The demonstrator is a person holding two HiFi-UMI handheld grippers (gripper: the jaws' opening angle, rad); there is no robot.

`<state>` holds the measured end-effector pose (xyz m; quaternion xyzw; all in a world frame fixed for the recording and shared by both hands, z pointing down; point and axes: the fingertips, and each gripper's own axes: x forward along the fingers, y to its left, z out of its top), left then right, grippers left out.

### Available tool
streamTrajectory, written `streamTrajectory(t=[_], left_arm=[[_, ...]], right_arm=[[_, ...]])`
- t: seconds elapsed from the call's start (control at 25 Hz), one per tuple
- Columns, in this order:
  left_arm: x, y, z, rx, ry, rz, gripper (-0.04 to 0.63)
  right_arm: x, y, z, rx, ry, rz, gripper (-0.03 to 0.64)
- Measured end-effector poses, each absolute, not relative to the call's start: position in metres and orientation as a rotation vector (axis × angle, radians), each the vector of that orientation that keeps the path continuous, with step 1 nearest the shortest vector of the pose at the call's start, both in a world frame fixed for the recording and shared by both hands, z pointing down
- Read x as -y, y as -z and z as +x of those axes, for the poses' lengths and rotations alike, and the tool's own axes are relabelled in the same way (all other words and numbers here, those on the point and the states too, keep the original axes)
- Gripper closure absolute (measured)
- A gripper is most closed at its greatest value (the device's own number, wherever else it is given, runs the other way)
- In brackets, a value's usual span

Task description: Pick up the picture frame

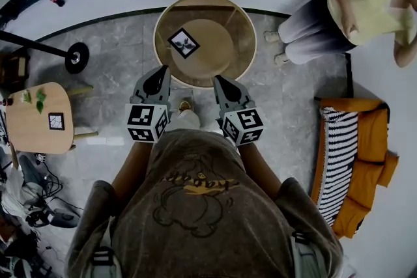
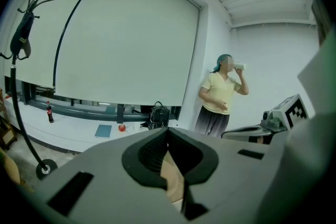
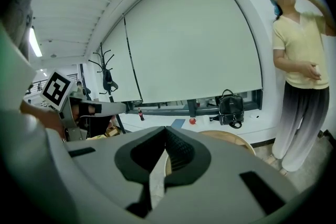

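We found the left gripper (image 1: 158, 73) and right gripper (image 1: 219, 81) mid-picture, jaws pressed together, empty. The frame (image 1: 184, 43) lay on the table (image 1: 244, 36) just above them.

Your left gripper (image 1: 159, 73) and right gripper (image 1: 217, 80) sit side by side ahead of you, apart, pointing forward and slightly down, forearms (image 1: 132, 169) extended, fingers (image 2: 149, 153) pressed together with nothing between

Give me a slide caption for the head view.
Left gripper and right gripper, both shut and empty, face a round table bearing the picture frame; a person stands nearby.
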<state>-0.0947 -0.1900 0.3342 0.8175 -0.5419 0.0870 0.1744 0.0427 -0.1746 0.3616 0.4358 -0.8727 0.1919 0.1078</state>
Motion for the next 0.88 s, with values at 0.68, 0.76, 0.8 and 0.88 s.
streamTrajectory(t=[0.68, 0.76, 0.8, 0.88], left_arm=[[0.258, -0.34, -0.114, 1.585, -0.269, 2.247, 0.577], [0.264, -0.343, -0.115, 1.596, -0.264, 2.227, 0.577], [0.267, -0.345, -0.116, 1.602, -0.261, 2.216, 0.577], [0.274, -0.351, -0.117, 1.614, -0.256, 2.195, 0.577]], right_arm=[[0.261, -0.366, 0.033, 2.586, -0.562, 1.221, 0.6], [0.267, -0.368, 0.03, 2.588, -0.573, 1.202, 0.6], [0.271, -0.369, 0.029, 2.59, -0.575, 1.194, 0.6], [0.279, -0.374, 0.028, 2.59, -0.573, 1.179, 0.6]])
